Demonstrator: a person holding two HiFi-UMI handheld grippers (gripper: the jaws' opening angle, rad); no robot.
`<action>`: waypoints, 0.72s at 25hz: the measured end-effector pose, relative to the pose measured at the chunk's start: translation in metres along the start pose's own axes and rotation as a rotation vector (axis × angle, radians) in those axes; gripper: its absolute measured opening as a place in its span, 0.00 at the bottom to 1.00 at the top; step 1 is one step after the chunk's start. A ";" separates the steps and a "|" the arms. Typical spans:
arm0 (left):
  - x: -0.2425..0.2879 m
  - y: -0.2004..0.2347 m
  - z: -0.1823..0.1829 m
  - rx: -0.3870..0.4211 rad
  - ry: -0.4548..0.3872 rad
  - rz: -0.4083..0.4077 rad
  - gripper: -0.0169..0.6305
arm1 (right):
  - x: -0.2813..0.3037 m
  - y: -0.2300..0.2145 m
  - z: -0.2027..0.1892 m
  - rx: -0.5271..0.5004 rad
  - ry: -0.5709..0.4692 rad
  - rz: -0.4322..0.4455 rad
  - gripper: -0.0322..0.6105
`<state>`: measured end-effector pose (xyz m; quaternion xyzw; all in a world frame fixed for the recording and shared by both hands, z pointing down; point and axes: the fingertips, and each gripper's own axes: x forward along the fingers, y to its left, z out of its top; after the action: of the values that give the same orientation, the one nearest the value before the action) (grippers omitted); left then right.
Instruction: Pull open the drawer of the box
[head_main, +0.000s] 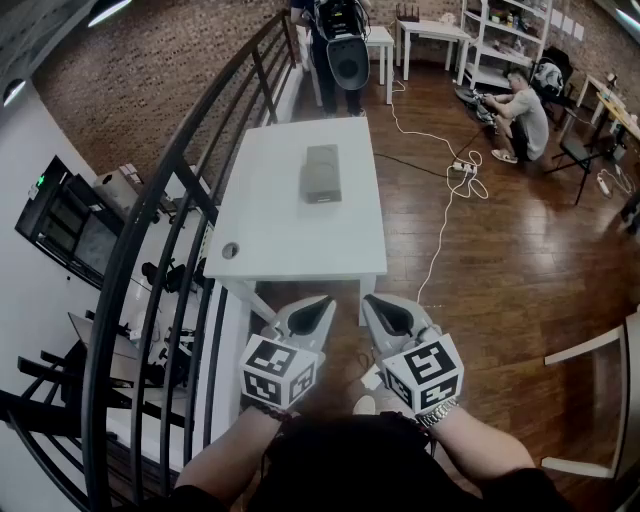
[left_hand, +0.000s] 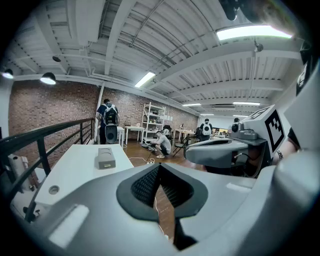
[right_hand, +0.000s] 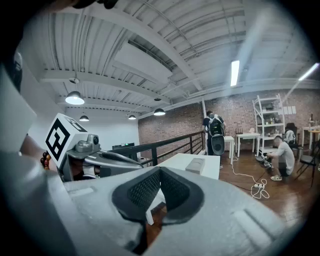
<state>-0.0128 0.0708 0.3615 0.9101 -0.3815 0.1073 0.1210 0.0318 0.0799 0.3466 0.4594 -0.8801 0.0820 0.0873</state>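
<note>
Box (head_main: 322, 173) on white table (head_main: 290, 235), black railing (head_main: 172, 200) alongside

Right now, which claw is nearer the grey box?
Left, slightly. The left claw lines up with the box; the right claw is offset rightward. Both hang short of the table.

Left forearm (head_main: 228, 458) and right forearm (head_main: 487, 452) bare, reaching forward side by side. Left tongs (head_main: 318, 308) and right tongs (head_main: 385, 308) near each other, not touching, tips pointing ahead, level with each other. Left tongs: jaws pressed together, nothing between. Right tongs: jaws together, nothing between. Left marker cube (head_main: 278, 371) and right marker cube (head_main: 424, 374) just ahead of wrists. Beaded band on left wrist (head_main: 266, 411), metal band on right wrist (head_main: 438, 412).
</note>
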 end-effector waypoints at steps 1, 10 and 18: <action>0.003 -0.001 0.001 -0.003 0.000 0.003 0.05 | -0.002 -0.003 0.000 -0.006 0.005 0.002 0.04; 0.027 0.010 0.008 -0.010 -0.012 0.010 0.05 | 0.011 -0.014 -0.003 -0.044 0.034 0.013 0.04; 0.062 0.046 0.005 -0.043 -0.005 0.019 0.05 | 0.037 -0.036 0.001 -0.061 0.056 -0.009 0.04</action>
<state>-0.0031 -0.0031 0.3808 0.9039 -0.3926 0.0977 0.1387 0.0404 0.0298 0.3561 0.4580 -0.8774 0.0674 0.1263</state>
